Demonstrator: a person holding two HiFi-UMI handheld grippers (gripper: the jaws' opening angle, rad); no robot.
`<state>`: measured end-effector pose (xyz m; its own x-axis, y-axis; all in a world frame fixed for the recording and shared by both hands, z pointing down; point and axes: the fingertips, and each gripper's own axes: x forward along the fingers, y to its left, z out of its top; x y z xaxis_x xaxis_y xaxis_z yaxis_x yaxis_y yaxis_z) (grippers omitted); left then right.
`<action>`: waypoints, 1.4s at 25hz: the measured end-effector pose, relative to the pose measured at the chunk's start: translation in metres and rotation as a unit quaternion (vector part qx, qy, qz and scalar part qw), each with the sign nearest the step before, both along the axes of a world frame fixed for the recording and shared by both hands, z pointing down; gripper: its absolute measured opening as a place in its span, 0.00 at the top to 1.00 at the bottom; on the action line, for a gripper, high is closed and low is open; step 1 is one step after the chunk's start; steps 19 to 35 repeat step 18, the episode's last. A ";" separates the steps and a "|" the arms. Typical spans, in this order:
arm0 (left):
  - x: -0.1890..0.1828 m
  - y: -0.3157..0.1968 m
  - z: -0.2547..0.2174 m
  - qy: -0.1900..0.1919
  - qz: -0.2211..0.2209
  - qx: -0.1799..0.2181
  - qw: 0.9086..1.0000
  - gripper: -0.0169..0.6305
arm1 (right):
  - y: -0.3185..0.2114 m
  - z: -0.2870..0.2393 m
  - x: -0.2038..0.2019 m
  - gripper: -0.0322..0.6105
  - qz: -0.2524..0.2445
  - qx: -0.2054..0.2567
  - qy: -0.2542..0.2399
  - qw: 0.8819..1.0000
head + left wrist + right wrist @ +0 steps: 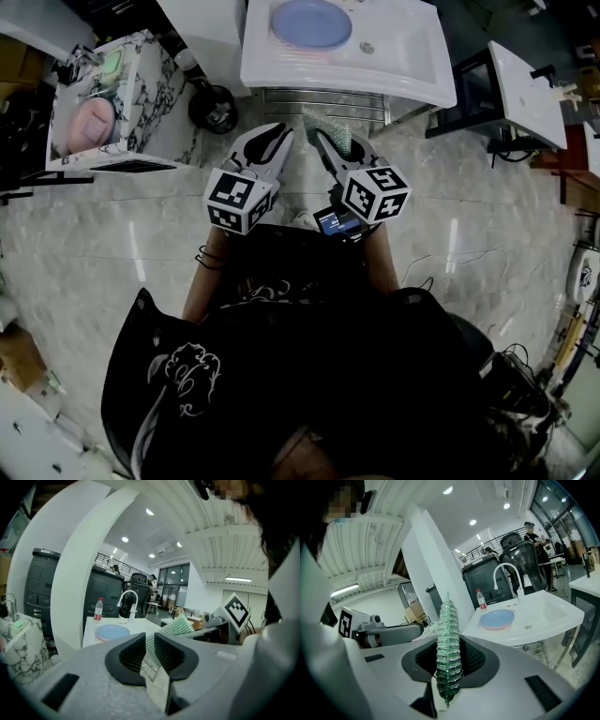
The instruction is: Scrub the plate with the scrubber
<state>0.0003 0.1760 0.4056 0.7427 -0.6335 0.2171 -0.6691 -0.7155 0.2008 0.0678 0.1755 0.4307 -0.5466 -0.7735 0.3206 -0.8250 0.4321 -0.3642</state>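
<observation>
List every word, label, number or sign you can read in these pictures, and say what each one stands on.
No text here reads as words or numbers.
Bottle: red label, print too small to read.
Left marker cube and right marker cube: black and white square patterns, no letters.
Small lit screen: bluish, too small to read.
Black garment: a pale drawing, no words that can be made out.

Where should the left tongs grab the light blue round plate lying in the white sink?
Likely its near rim, from the front, jaws above and below: the light blue round plate lies flat in the white sink, so only its thin lip offers purchase.
</observation>
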 end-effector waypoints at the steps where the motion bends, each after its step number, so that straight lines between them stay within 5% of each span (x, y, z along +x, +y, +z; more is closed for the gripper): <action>1: 0.001 0.003 0.000 -0.001 -0.001 0.000 1.000 0.87 | 0.003 0.000 0.001 0.81 -0.002 0.000 -0.001 1.000; 35: 0.005 0.032 -0.007 -0.001 -0.002 0.012 1.000 0.87 | 0.028 -0.003 0.003 0.81 -0.006 0.007 0.007 1.000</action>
